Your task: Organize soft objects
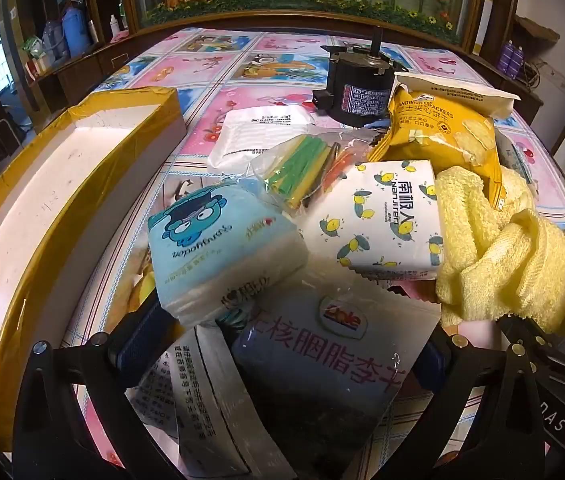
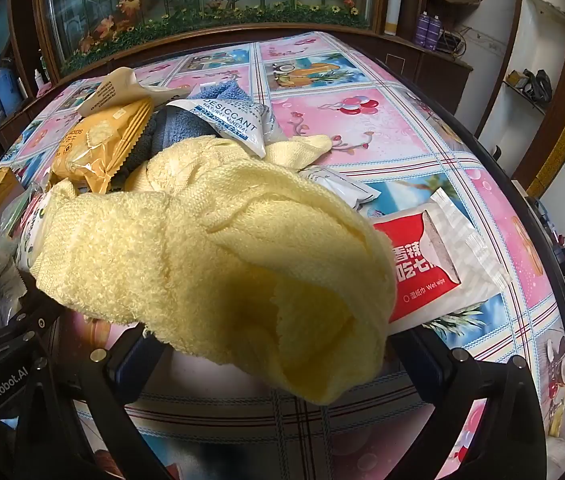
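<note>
In the left wrist view my left gripper (image 1: 282, 356) is open over a grey Dole snack pouch (image 1: 318, 364). A light blue tissue pack (image 1: 222, 248) rests by its left finger (image 1: 142, 340). A lemon-print tissue pack (image 1: 386, 216), a yellow towel (image 1: 514, 260) and a yellow cracker bag (image 1: 442, 128) lie just beyond. In the right wrist view my right gripper (image 2: 278, 356) is open, its fingers wide apart on either side of the yellow towel (image 2: 210, 248), which bulges between them. A blue towel (image 2: 186, 124) lies under a desiccant sachet (image 2: 234, 124).
A yellow-taped white box (image 1: 54, 200) stands open at the left. A black motor (image 1: 362, 84) stands at the back. A bag of coloured tubes (image 1: 306, 168) and a white pouch (image 1: 258, 132) lie mid-table. A red wet-wipe pack (image 2: 418, 268) lies at the right.
</note>
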Available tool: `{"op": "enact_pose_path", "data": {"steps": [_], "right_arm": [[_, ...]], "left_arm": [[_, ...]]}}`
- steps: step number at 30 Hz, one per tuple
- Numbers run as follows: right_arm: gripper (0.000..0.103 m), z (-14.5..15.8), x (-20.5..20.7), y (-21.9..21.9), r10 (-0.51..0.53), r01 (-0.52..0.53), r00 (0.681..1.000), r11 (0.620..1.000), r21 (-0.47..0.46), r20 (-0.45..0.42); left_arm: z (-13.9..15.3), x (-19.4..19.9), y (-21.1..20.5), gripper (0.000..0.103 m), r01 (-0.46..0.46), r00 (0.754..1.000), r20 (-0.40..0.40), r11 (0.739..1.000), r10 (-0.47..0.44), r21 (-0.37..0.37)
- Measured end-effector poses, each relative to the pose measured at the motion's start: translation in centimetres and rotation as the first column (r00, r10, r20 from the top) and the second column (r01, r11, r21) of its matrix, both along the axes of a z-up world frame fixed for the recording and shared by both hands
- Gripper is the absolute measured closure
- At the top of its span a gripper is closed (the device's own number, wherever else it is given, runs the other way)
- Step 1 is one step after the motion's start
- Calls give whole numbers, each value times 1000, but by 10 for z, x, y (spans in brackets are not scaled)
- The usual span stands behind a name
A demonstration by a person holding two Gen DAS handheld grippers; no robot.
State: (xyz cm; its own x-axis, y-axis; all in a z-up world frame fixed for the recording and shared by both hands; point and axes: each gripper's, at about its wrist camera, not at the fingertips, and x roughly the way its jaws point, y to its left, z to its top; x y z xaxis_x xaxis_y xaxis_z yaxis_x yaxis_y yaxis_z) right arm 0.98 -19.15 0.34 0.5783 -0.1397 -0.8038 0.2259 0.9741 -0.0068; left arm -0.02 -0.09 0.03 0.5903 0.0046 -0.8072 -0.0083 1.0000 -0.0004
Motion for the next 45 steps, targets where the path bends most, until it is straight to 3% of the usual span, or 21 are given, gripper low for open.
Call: {"op": "enact_pose_path", "data": {"steps": [31,38,41,45], "right_arm": [[0,0,0,0,1,-1,1000,1000,-3,-1],[0,0,0,1,1,-1,1000,1000,-3,-1],[0,0,1,1,-4,4,1000,1000,-2,-1],[0,0,-1,2,83,-83,996,996,13,-23]], "left_arm": [[0,0,1,0,-4,1000,0,1000,4,-6],[0,-17,2,0,-95,995,0,995,95,-3],[0,-13,1,0,17,999,-47,1000,-17,-10],[2,-20,10,0,54,992,-118,999,-54,-10]]}}
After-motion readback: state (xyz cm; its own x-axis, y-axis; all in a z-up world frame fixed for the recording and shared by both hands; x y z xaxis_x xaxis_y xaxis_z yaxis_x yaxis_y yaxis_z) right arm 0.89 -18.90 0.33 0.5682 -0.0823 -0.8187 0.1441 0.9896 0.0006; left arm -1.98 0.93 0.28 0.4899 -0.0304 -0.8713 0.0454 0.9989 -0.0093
